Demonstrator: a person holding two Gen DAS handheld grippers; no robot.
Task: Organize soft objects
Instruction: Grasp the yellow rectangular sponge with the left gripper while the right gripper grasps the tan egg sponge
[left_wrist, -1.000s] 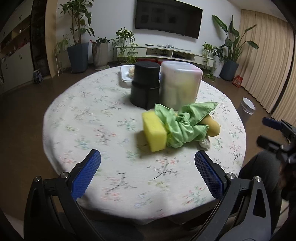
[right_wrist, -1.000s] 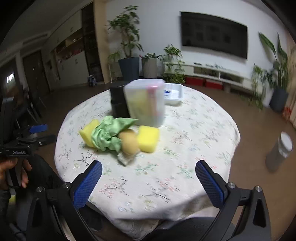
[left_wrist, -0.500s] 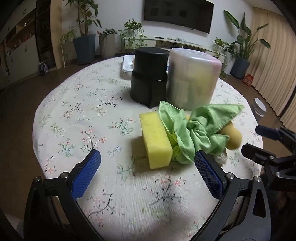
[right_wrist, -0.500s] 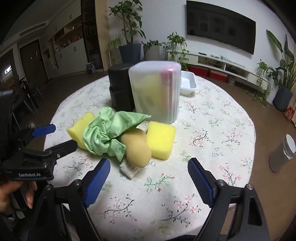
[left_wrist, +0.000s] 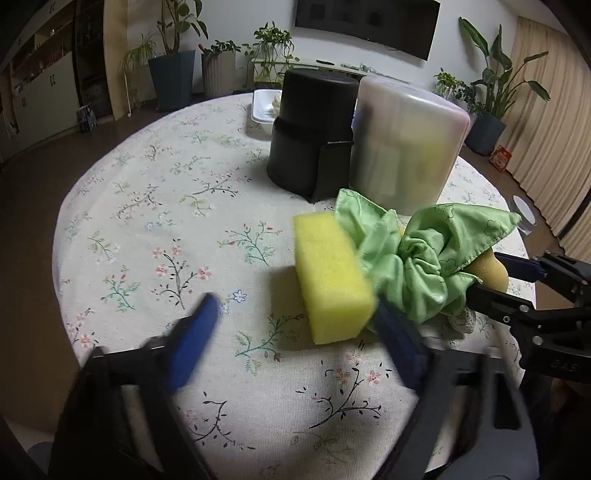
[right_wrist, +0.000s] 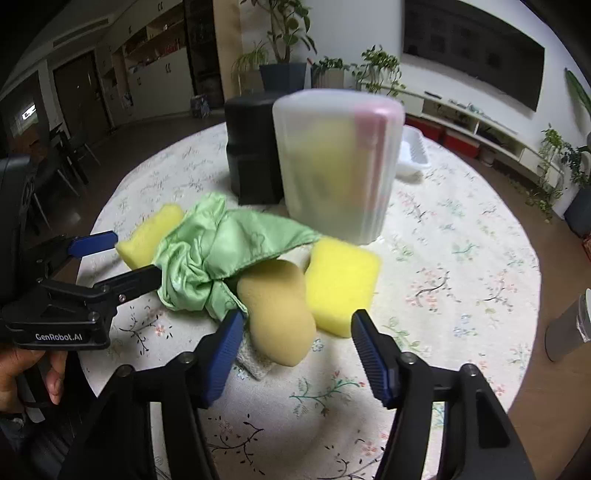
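Jaws of both grippers, just narrowing yet still spread, grip nothing above the floral tablecloth (left_wrist: 155, 206) in a plant-lined living room.

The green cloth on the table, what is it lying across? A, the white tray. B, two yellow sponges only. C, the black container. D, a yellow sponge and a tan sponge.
D: the green cloth drapes from the yellow sponge at its left end onto the top of the tan sponge; the black container stands behind it, apart.

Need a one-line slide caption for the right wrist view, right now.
Right tool, jaws just closing, open around a tan oval sponge beside a crumpled green cloth and yellow block sponge.
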